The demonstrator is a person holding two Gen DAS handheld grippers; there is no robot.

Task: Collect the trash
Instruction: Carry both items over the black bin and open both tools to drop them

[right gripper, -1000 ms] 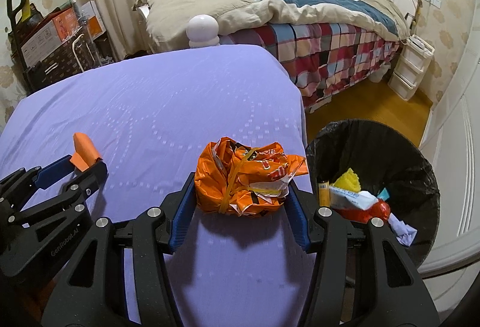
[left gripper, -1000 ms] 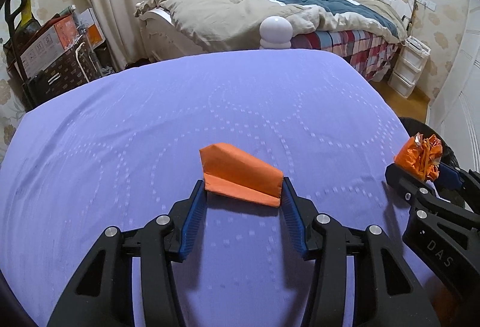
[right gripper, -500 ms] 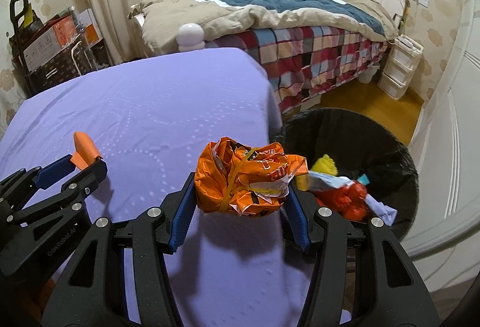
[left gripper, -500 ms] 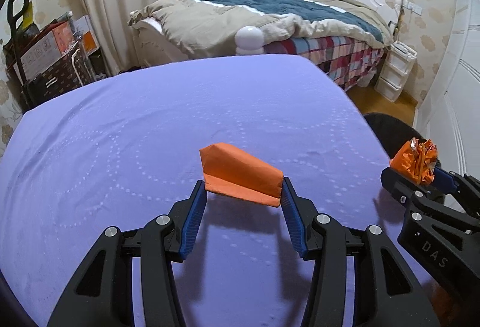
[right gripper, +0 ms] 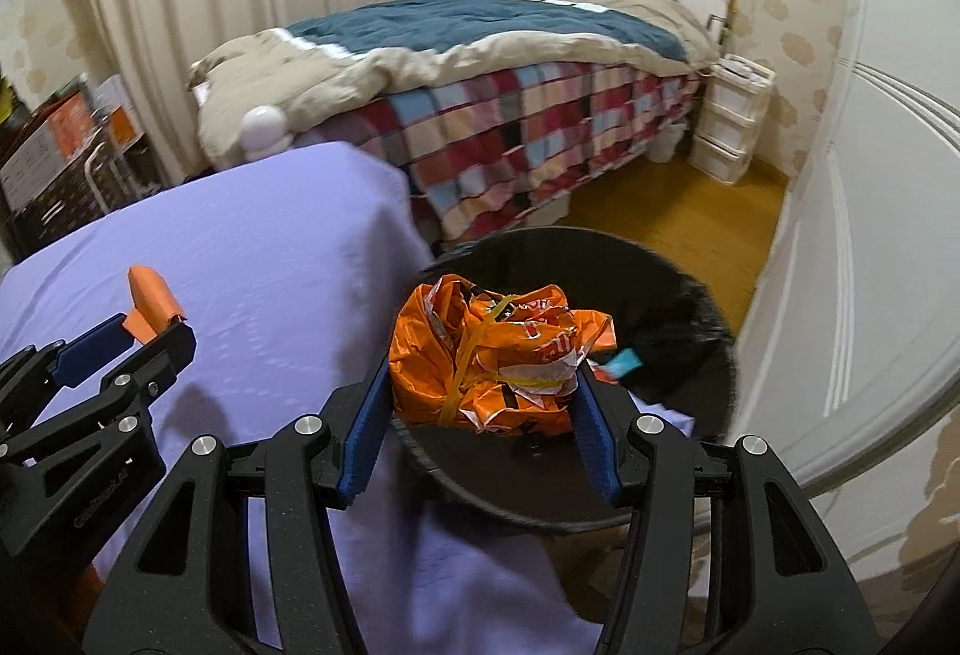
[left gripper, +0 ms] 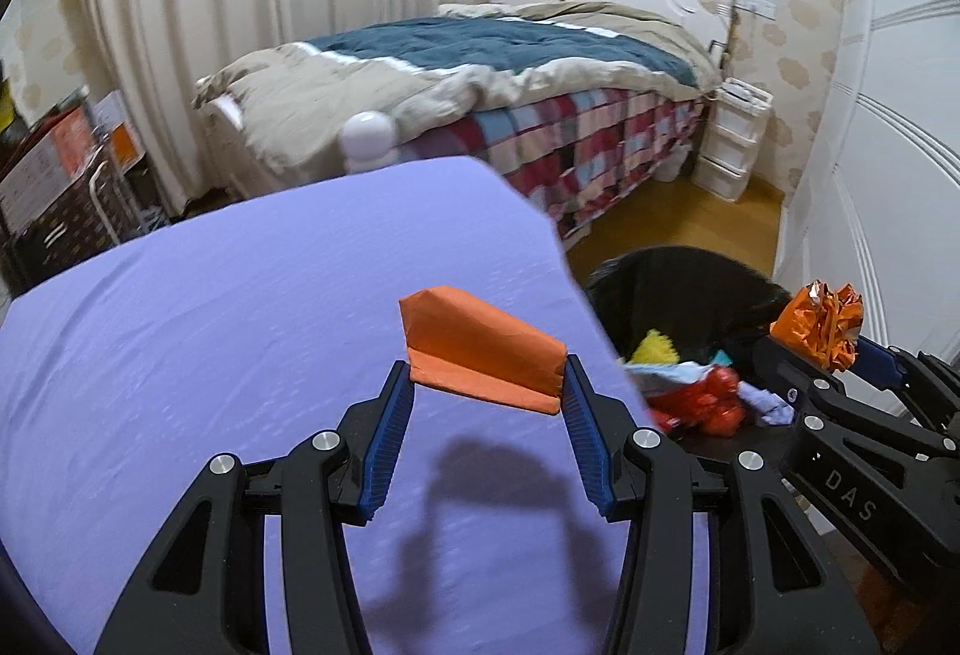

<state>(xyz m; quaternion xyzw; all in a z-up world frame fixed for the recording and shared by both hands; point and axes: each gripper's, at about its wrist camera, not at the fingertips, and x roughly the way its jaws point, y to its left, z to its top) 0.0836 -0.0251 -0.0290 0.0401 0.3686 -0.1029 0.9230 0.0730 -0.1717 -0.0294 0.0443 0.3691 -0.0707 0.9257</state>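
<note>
Over the bin mouth: the right gripper (right gripper: 480,403) holds the crumpled orange wrapper (right gripper: 492,355) above the black trash bin (right gripper: 690,295), whose opening lies just beyond and below its fingertips.
Above the table edge: the left gripper (left gripper: 487,409) holds the folded orange paper (left gripper: 480,349) over the purple tablecloth (left gripper: 240,325), with the bin off to its right.
Risk, right side: released from here, the wrapper should fall inside, though it sits close to the near rim and could catch it.
Risk, left side: let go now, the paper would land on the cloth, short of the bin.
Risk, shared: both grippers sit close together, so they may knock as they crowd the opening.
Left jaws: part-way apart, pads clamped on the paper's two ends.
Right jaws: part-way apart, pads pressed into the wrapper's sides.
Bin contents: other scraps already lie inside.
</note>
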